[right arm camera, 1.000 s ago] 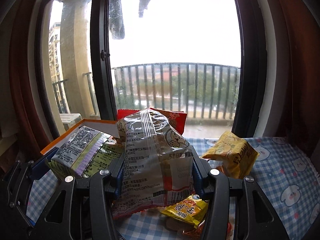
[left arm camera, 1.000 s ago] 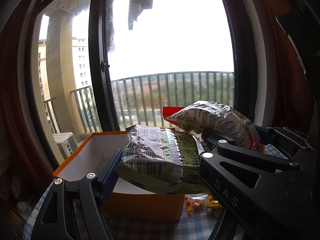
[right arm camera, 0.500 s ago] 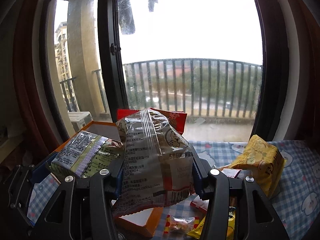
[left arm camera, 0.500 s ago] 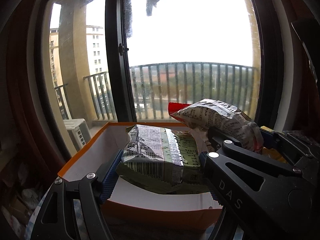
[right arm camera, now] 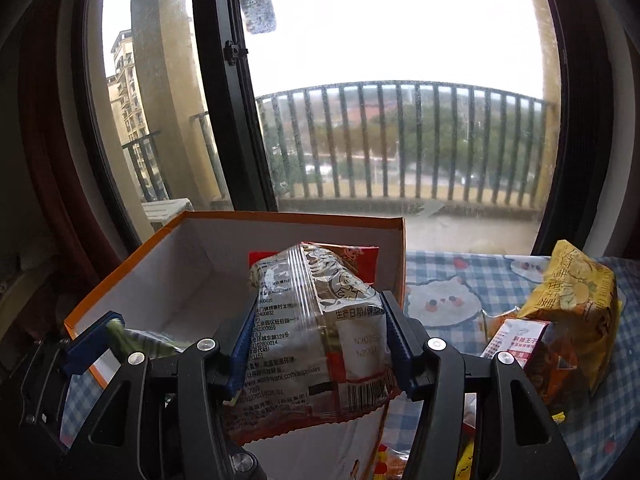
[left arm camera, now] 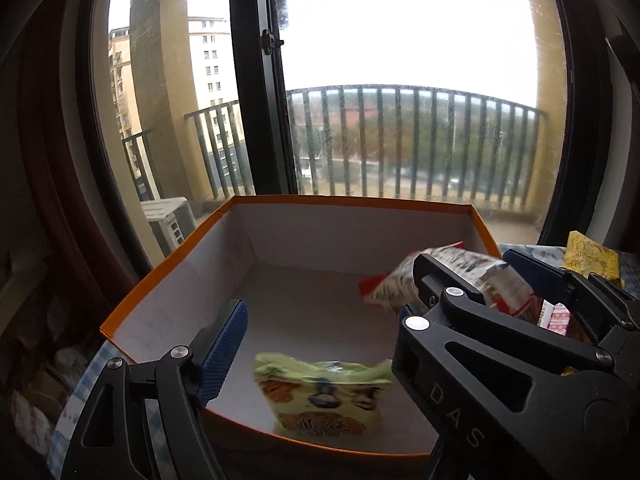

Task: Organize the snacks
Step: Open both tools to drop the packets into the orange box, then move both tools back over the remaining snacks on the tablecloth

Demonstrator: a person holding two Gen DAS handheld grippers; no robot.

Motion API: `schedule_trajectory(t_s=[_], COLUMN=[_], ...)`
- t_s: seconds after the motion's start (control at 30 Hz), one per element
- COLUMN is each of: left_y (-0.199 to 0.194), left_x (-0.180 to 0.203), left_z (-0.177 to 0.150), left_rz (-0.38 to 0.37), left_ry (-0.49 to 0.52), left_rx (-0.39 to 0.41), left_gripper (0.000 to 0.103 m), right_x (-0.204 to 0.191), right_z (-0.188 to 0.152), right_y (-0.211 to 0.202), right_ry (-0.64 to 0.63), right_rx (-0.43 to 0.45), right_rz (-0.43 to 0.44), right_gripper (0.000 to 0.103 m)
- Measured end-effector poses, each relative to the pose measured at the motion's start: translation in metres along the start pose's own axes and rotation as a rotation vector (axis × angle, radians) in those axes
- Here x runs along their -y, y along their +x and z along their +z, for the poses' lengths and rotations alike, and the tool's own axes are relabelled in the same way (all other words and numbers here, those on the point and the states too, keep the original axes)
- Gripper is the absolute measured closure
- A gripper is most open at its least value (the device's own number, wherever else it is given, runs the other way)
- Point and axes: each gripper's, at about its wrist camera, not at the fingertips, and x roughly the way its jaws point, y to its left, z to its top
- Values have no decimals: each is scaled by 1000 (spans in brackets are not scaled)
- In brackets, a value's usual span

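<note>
Left wrist view: left gripper (left arm camera: 316,344) tilts down over the orange box (left arm camera: 168,268), jaws opening, nothing pressed between them. Green packet (left arm camera: 324,396), blurred, is below and ahead of the fingers, inside the box at its near wall. Risk: the packet may catch on that wall and tip out.

Right wrist view: right gripper (right arm camera: 318,346) points down over the box's near right corner, jaws opening with the clear packet (right arm camera: 316,332) between the pads. Risk: released here, it may straddle the rim and slide onto the checked cloth (right arm camera: 460,280).
</note>
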Motion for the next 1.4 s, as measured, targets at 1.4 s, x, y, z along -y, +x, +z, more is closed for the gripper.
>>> schedule_trajectory(t_s=[1.4], left_y=[-108], left_x=[63], left_z=[-20], left_rz=[-136], left_ry=[29], left_rx=[77], left_gripper=[7], right_x=[46], right_z=[-18], right_y=[-121], right_ry=[7], right_rx=[99], right_rz=[-34], right_gripper=[2])
